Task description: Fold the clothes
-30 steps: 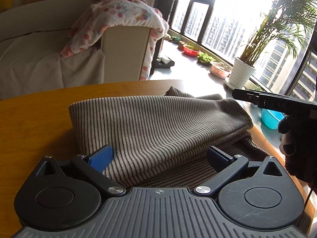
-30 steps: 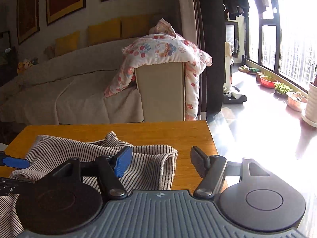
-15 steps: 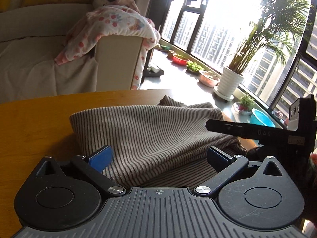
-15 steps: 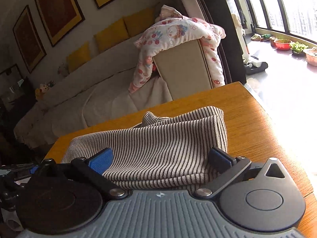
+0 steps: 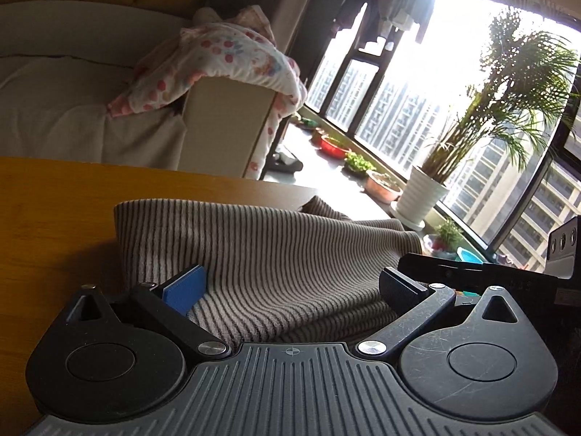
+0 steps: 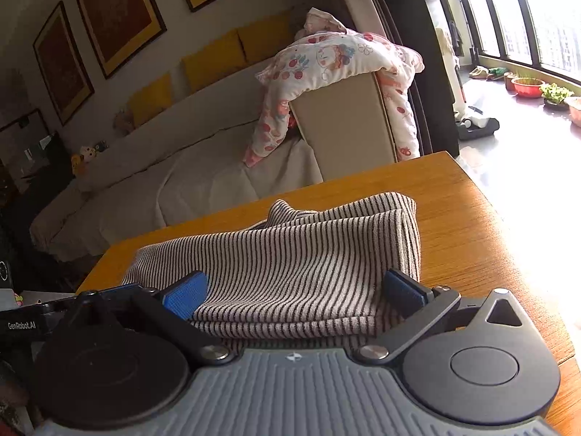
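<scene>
Left hand-held gripper (image 5: 292, 285) spread wide, blue pads at 9 and 3 o'clock of the view's lower half, resting low over the near edge of the striped garment (image 5: 261, 250), cloth between the pads but not pinched. Right hand-held gripper (image 6: 296, 292) likewise spread to its widest, folded layers lying between its pads, unpressed; a second ago narrower and set at the garment's right end, with one pad over bare wood. Seen from the left view, right hand-held gripper's black finger now poking in at 3 o'clock, lower and closer than a second ago, when at 2 o'clock above the cloth.

Striped garment folded into a thick stack, fold edge toward 3 o'clock in the right view, a loose bit sticking up at 12 o'clock of the pile. Lies flat on the bench (image 6: 472, 225), orange-brown wood, near its far right corner.

Beyond the bench at 12 o'clock, a pale covered sofa (image 6: 189, 167) with a flower-print quilt (image 6: 337, 61) draped over its arm, yellow cushions (image 6: 214, 58) along the back, framed pictures (image 6: 116, 14) above. At 2 o'clock in the left view, tall windows, a potted palm (image 5: 425, 196) in a white pot, and small bowls of plants (image 5: 357, 161) along the sill.
</scene>
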Motion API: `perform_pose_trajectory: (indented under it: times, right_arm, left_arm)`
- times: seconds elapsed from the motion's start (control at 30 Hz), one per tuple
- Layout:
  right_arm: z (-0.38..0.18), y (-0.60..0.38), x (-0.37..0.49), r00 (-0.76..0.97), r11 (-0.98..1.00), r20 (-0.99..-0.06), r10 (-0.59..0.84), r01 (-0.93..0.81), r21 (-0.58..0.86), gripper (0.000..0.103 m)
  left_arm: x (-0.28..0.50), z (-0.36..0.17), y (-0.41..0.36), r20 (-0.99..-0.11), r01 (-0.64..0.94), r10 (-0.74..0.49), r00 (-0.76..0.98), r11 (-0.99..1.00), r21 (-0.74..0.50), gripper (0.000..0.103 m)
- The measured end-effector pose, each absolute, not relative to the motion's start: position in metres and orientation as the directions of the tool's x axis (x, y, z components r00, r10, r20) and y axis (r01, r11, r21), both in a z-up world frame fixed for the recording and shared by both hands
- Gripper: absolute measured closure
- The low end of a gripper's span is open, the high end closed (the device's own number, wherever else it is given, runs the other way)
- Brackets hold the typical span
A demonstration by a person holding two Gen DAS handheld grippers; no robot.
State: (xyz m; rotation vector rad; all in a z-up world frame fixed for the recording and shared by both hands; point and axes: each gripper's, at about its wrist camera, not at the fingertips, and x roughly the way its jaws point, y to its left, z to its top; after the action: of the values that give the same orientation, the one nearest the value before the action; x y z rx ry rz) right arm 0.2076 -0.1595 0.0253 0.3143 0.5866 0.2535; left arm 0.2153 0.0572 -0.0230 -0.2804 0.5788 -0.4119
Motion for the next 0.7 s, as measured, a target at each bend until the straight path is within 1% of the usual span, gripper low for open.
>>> perform_pose_trajectory:
  times: [0.17,0.33,0.4,0.5,0.53,0.57,0.63,0.7]
  right_arm:
    - [0.026,-0.151,0.200,0.803,0.927,-0.504,0.318,-0.152,0.342,0.000]
    - [0.027,-0.150,0.198,0.798,0.924,-0.505,0.329,-0.163,0.345,0.000]
    - [0.031,-0.148,0.199,0.790,0.935,-0.525,0.317,-0.168,0.311,0.000]
    - [0.049,-0.153,0.197,0.805,0.961,-0.527,0.272,-0.196,0.198,0.001]
    - [0.055,-0.158,0.199,0.804,0.965,-0.533,0.262,-0.203,0.169,0.004]
    - [0.060,-0.166,0.204,0.794,0.964,-0.547,0.265,-0.208,0.165,0.009]
    - [0.062,-0.187,0.222,0.745,0.956,-0.601,0.288,-0.190,0.224,0.010]
    - [0.056,-0.209,0.241,0.694,0.941,-0.645,0.320,-0.150,0.305,0.010]
  left_arm:
    - [0.206,-0.023,0.056,-0.489,0.292,-0.425,0.761,0.899,-0.327,0.000]
    - [0.203,-0.022,0.061,-0.490,0.284,-0.434,0.756,0.892,-0.352,0.000]
    - [0.210,-0.014,0.070,-0.516,0.274,-0.453,0.727,0.880,-0.387,0.000]
    - [0.221,0.001,0.094,-0.550,0.253,-0.481,0.683,0.862,-0.440,0.000]
    - [0.226,0.005,0.104,-0.566,0.240,-0.486,0.666,0.858,-0.454,0.000]
    - [0.231,0.009,0.114,-0.582,0.227,-0.491,0.648,0.854,-0.468,0.000]
    - [0.244,0.007,0.130,-0.627,0.200,-0.498,0.599,0.852,-0.485,0.000]
    - [0.254,0.000,0.140,-0.650,0.188,-0.508,0.565,0.847,-0.497,0.002]
